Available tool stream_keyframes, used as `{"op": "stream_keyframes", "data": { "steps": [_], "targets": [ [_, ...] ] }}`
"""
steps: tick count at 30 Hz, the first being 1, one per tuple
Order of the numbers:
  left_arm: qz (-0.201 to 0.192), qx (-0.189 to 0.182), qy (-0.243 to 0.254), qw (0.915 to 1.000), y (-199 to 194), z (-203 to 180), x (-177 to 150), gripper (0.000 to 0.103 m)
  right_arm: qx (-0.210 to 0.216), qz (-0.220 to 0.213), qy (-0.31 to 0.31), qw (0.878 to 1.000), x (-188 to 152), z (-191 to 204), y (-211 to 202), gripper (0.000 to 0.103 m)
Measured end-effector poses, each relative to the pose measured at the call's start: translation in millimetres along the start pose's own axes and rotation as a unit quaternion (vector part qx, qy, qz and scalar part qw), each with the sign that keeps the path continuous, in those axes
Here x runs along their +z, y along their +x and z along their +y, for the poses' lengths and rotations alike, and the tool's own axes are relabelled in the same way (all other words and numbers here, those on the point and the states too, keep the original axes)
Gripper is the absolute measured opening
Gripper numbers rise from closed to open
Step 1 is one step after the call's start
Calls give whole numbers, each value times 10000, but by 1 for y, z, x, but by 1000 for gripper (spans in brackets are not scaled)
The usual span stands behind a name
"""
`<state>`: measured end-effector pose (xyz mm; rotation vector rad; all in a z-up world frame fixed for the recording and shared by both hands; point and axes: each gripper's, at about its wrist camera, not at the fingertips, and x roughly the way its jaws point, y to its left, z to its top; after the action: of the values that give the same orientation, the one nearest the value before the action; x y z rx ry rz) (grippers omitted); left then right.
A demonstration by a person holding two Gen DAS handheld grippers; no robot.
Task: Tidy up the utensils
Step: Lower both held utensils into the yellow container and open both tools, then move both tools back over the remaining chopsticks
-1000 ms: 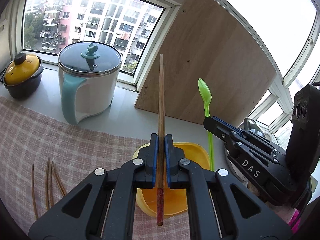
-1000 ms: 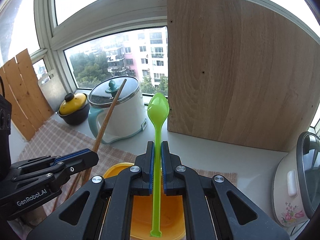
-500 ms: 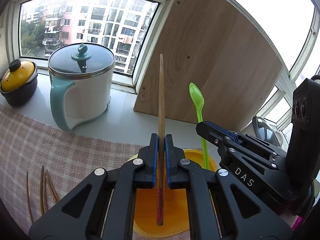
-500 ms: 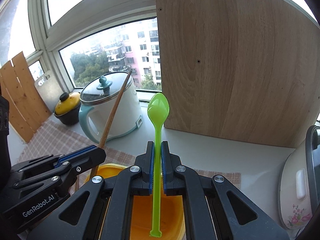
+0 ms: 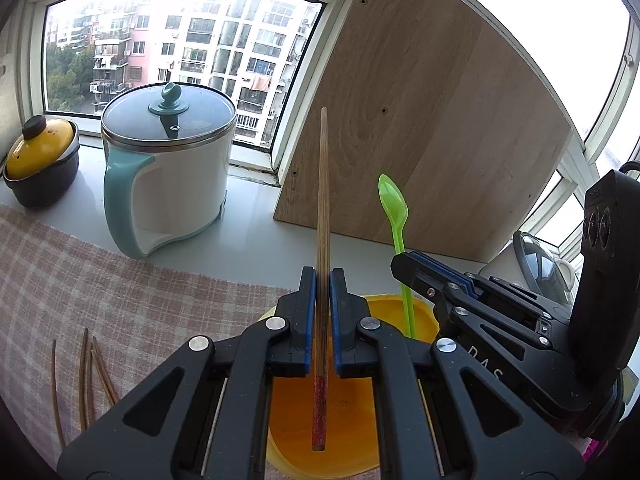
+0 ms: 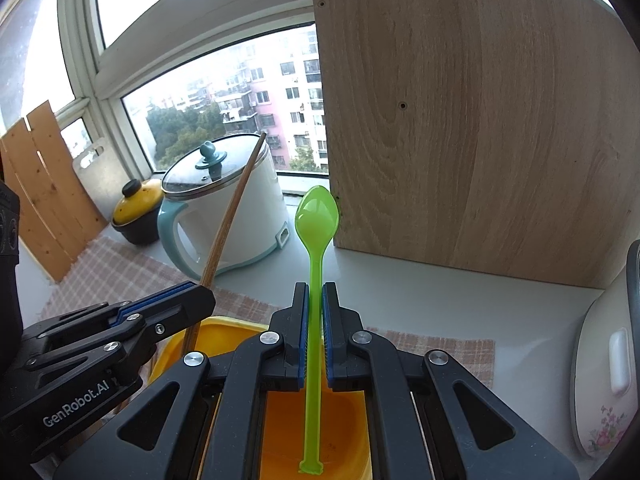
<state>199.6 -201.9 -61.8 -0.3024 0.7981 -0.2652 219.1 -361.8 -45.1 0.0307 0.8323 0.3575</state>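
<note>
My left gripper [image 5: 323, 276] is shut on a wooden chopstick [image 5: 322, 208] that stands upright, its red lower end hanging inside a yellow cup [image 5: 344, 408]. My right gripper [image 6: 315, 292] is shut on a green plastic spoon [image 6: 316, 220], bowl up, whose handle end reaches down into the same yellow cup [image 6: 280, 432]. Each view shows the other gripper too: the right gripper [image 5: 404, 264] with the green spoon [image 5: 394, 204] in the left wrist view, the left gripper [image 6: 208, 298] with the chopstick [image 6: 232, 212] in the right wrist view. Several loose chopsticks [image 5: 86, 380] lie on the checked cloth.
A white and teal electric pot [image 5: 168, 172] and a small yellow-lidded pot [image 5: 38, 160] stand on the windowsill. A wooden board [image 6: 472, 120] leans against the window behind. A white rice cooker [image 6: 608, 368] stands at the right. The checked cloth [image 5: 100, 280] covers the counter.
Both grippers have sunk a little with their utensils, so the yellow cup now sits closer under them. Their grips have not changed.
</note>
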Motion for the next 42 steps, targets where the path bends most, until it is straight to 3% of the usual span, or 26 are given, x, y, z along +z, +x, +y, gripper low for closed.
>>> {"op": "stream_keyframes", "data": {
  "steps": [14, 16, 18, 31, 33, 35, 40, 42],
  "targets": [
    [39, 31, 183, 9998, -7, -2, -9, 5, -75, 51, 15, 10000, -11, 2, -11, 5],
    [19, 17, 178, 9998, -10, -1, -9, 5, -108, 57, 9, 9999, -11, 2, -13, 8],
    [-4, 20, 183, 9998, -13, 0, -9, 5, -126, 36, 18, 9999, -13, 3, -17, 17],
    [-227, 265, 348, 9988, -58, 7, -18, 5, -181, -97, -41, 9998, -24, 23, -53, 18],
    [-278, 326, 397, 9983, -66, 8, -20, 8, -182, -157, -99, 9997, -25, 29, -60, 25],
    [-328, 358, 437, 9979, -75, 10, -21, 27, -162, -235, -134, 9995, -26, 35, -68, 38],
    [-358, 496, 498, 9969, -94, 21, -27, 29, -74, -276, -191, 9994, -33, 50, -82, 44],
    [-343, 540, 523, 9966, -101, 28, -30, 29, -48, -276, -201, 9994, -37, 56, -86, 60]
  ]
}}
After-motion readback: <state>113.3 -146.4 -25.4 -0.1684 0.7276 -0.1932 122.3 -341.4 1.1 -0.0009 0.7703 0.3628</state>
